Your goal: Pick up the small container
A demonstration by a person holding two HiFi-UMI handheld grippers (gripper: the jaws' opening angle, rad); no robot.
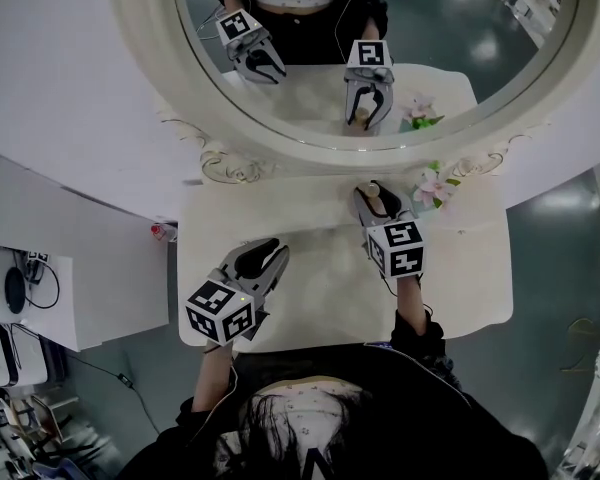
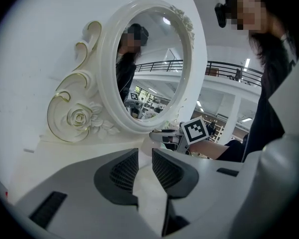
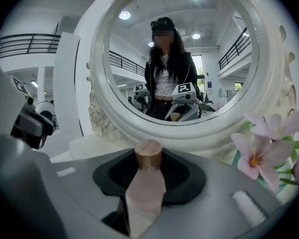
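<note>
Small container point(image 3: 146, 183): a pale pink bottle with a brown, wood-toned cap point(image 3: 148, 155).
Long axis: upright, cap on top, the body widening downward from a narrow neck.
Place: standing on the white bench point(image 1: 320, 303) near its back edge, just in front of the oval mirror's frame point(image 1: 280, 140). A pink artificial flower point(image 1: 432, 186) lies near it on the right.
Right claw point(image 1: 376, 196): spread wide with the container between its two dark pads. In the right gripper view a strip of dark pad shows on each side of the bottle, so the pads do not appear to press on it.
Container relative to right claw: centred in the gap, its cap level with the tips of the claw, which reaches toward the mirror and tilts slightly downward.
Left claw point(image 1: 269, 255): parted by only a narrow slit, with nothing in it, over the front left part of the bench and well apart from the container.
Mirror: reflects both claws and the person holding them.
</note>
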